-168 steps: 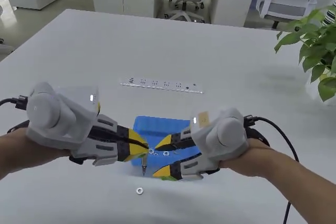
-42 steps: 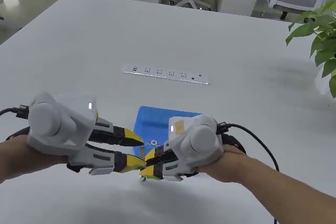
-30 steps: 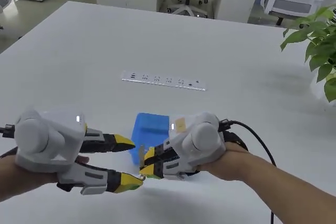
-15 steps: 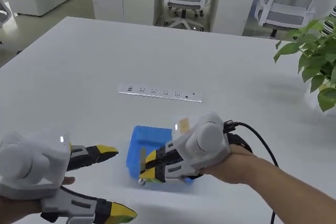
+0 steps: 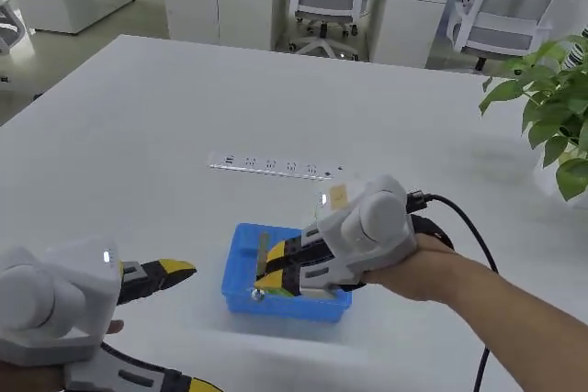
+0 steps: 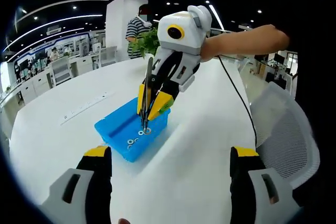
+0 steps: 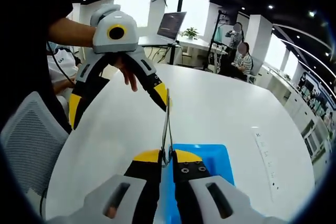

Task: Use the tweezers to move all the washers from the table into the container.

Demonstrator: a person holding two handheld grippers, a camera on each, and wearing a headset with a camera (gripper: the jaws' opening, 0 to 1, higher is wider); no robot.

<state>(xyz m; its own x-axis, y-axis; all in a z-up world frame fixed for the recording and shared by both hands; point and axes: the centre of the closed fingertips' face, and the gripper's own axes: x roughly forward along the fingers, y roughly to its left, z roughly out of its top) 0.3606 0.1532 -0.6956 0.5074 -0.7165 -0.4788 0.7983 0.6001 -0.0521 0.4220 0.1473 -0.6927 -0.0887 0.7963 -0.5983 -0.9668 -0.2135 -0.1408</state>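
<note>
Your right gripper (image 5: 276, 268) is clamped narrow on one pair of tweezers (image 6: 147, 93). Their tips pinch one washer (image 6: 146, 130) and point down into the one blue container (image 5: 292, 306). In the left gripper view I make out two more washers (image 6: 129, 141) lying on its floor, though they are small. Your left gripper (image 6: 170, 153) is spread wide and holds nothing, just beside the container's near-left side. Further out on the white table (image 5: 276, 107) lies one power strip (image 5: 273, 166).
</note>
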